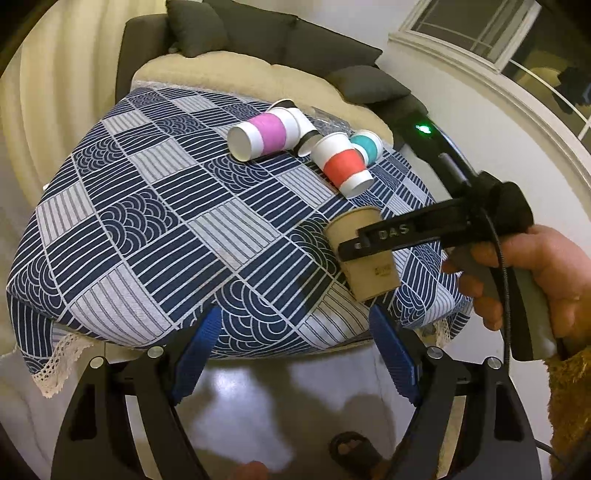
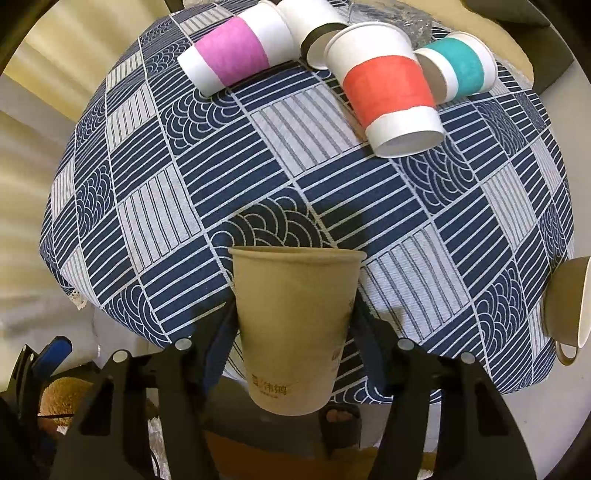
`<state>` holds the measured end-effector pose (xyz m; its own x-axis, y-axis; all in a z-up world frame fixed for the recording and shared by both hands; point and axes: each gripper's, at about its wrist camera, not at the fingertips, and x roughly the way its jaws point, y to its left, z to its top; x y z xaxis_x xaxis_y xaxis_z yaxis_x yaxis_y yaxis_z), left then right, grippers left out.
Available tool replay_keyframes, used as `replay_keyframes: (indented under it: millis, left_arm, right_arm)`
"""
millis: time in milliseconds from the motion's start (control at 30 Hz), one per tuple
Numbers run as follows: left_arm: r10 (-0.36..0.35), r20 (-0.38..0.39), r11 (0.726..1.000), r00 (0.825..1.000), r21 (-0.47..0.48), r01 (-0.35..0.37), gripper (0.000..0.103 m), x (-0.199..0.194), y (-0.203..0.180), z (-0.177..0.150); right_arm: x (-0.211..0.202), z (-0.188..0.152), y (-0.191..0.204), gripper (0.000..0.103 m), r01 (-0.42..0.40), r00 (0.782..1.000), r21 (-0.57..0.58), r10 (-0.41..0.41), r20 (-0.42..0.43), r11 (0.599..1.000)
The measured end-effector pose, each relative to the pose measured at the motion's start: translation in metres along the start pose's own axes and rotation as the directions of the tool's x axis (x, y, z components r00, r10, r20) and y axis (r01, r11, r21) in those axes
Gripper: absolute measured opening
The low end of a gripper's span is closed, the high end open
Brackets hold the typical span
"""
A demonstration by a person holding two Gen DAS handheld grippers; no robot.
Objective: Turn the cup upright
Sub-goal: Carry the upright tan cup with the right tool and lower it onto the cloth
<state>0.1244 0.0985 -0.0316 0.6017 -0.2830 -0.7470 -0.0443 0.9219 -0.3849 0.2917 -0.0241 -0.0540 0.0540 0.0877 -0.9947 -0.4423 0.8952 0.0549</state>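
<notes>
A plain brown paper cup is held between the fingers of my right gripper, rim up, above the near edge of the table. In the left wrist view the same cup shows with the right gripper clamped across it over the table's right front corner. My left gripper is open and empty, with blue pads, below the table's front edge.
The table wears a blue and white patterned cloth. At its far side lie a purple-banded cup, a red-banded cup, a teal-banded cup and a black-rimmed cup. A beige mug lies at the right edge. A dark sofa stands behind.
</notes>
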Motion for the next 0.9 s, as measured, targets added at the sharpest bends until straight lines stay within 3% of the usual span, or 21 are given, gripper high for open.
replay_keyframes:
  millis: [133, 233, 333, 400, 467, 600, 633, 733, 833, 900]
  left_arm:
    - [0.0, -0.005, 1.0, 1.0, -0.001, 0.0, 0.08, 0.001, 0.003, 0.001]
    - [0.004, 0.002, 1.0, 1.0, 0.003, -0.004, 0.08, 0.0, 0.002, 0.002]
    - [0.011, 0.004, 1.0, 1.0, 0.004, -0.011, 0.08, 0.0, 0.001, 0.002]
    - [0.014, 0.008, 1.0, 1.0, 0.002, -0.014, 0.08, -0.001, 0.001, 0.002]
    - [0.022, 0.011, 1.0, 1.0, -0.001, -0.022, 0.08, -0.002, 0.002, 0.003]
    - [0.026, 0.026, 1.0, 0.999, -0.014, -0.025, 0.08, -0.005, 0.004, 0.005]
    - [0.028, 0.03, 0.999, 0.999, -0.018, -0.028, 0.08, -0.006, 0.004, 0.005]
    - [0.044, 0.039, 0.999, 0.998, -0.03, -0.043, 0.08, -0.008, 0.006, 0.006]
    - [0.045, 0.046, 0.998, 0.998, -0.042, -0.043, 0.08, -0.01, 0.008, 0.007]
    - [0.029, 0.043, 0.998, 0.999, -0.063, -0.026, 0.08, -0.011, 0.01, 0.008]
  right_arm:
    - [-0.016, -0.004, -0.008, 0.06, -0.042, 0.997, 0.019, 0.041, 0.07, 0.999]
    - [-0.035, -0.012, -0.014, 0.06, -0.101, 0.976, 0.01, 0.097, 0.193, 0.995]
    - [-0.052, -0.025, -0.022, 0.06, -0.161, 0.931, 0.004, 0.15, 0.333, 0.987]
    - [-0.061, -0.036, -0.026, 0.06, -0.189, 0.886, -0.012, 0.175, 0.429, 0.982]
    - [-0.064, -0.046, -0.024, 0.06, -0.171, 0.856, -0.044, 0.17, 0.488, 0.984]
    - [-0.065, -0.065, -0.031, 0.06, -0.19, 0.763, -0.08, 0.199, 0.615, 0.979]
    - [-0.065, -0.072, -0.032, 0.06, -0.198, 0.725, -0.096, 0.212, 0.656, 0.975]
    - [-0.062, -0.085, -0.038, 0.06, -0.209, 0.646, -0.114, 0.225, 0.729, 0.971]
    - [-0.058, -0.104, -0.036, 0.06, -0.164, 0.55, -0.127, 0.197, 0.812, 0.978]
    - [-0.051, -0.119, -0.032, 0.06, -0.105, 0.469, -0.131, 0.166, 0.867, 0.986]
